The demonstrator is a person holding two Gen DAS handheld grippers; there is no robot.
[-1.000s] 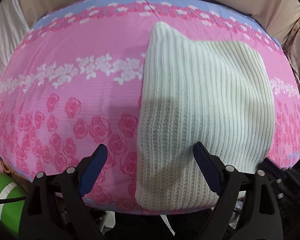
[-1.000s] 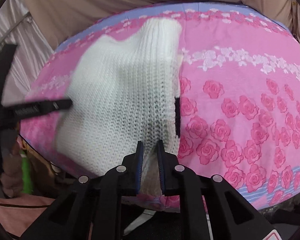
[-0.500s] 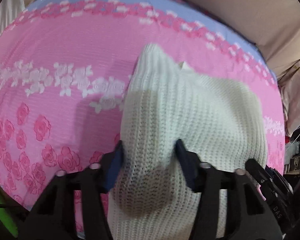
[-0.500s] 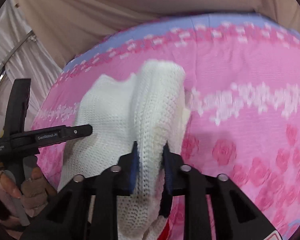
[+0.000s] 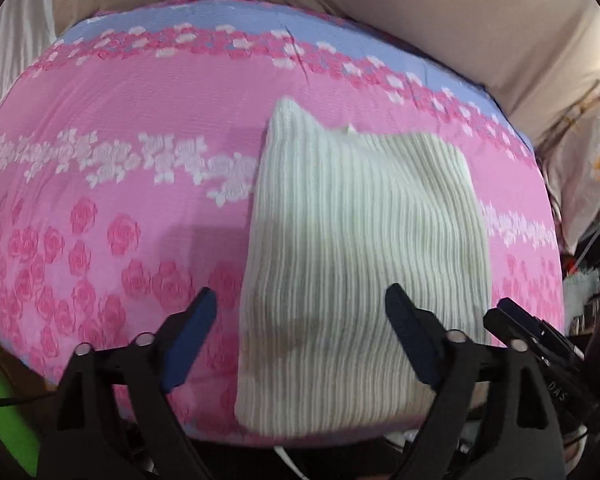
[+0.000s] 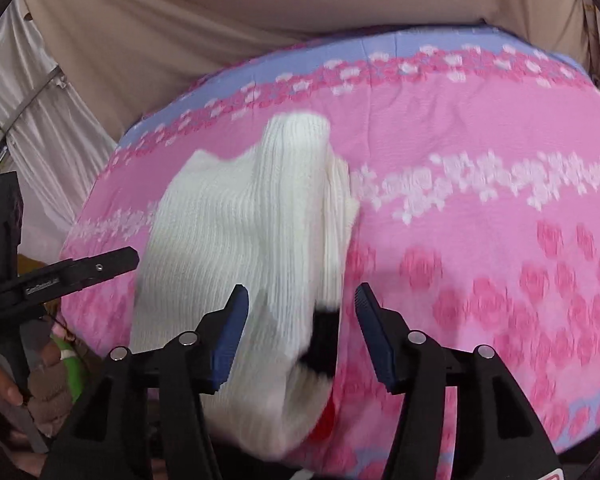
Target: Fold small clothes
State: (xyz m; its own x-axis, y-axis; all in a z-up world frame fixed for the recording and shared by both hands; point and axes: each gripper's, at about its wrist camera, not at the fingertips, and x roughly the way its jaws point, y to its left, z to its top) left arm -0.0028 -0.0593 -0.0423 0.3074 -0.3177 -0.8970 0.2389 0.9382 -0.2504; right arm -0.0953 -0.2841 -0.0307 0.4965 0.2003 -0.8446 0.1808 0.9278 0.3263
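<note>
A white ribbed-knit garment (image 5: 364, 260) lies folded on a surface covered by a pink sheet printed with roses (image 5: 120, 208), with a band of white blossoms across its middle and a lilac strip along the far edge. In the left wrist view the left claw (image 5: 300, 340) is spread wide, its blue-padded fingers (image 5: 192, 336) apart and gripping nothing; the knit lies ahead of it and partly between the fingertips, nearer the right one, with a grey shadow across its near half. The garment is a tall, roughly rectangular shape with vertical ribs, a pointed peak at its far left corner and a rounded far right corner. In the right wrist view the right claw (image 6: 300, 332) is also spread and empty, and the same garment (image 6: 252, 240) sits ahead and to its left, its near edge between the fingers, with thick layered folds showing along its right side. A small dark patch (image 6: 324, 340) and a bit of red (image 6: 326, 420) show at the knit's near right edge; what they are is unclear. Beige cloth (image 6: 220, 32) hangs beyond the sheet. The left claw's black frame (image 6: 60, 276) appears to the far left.
</note>
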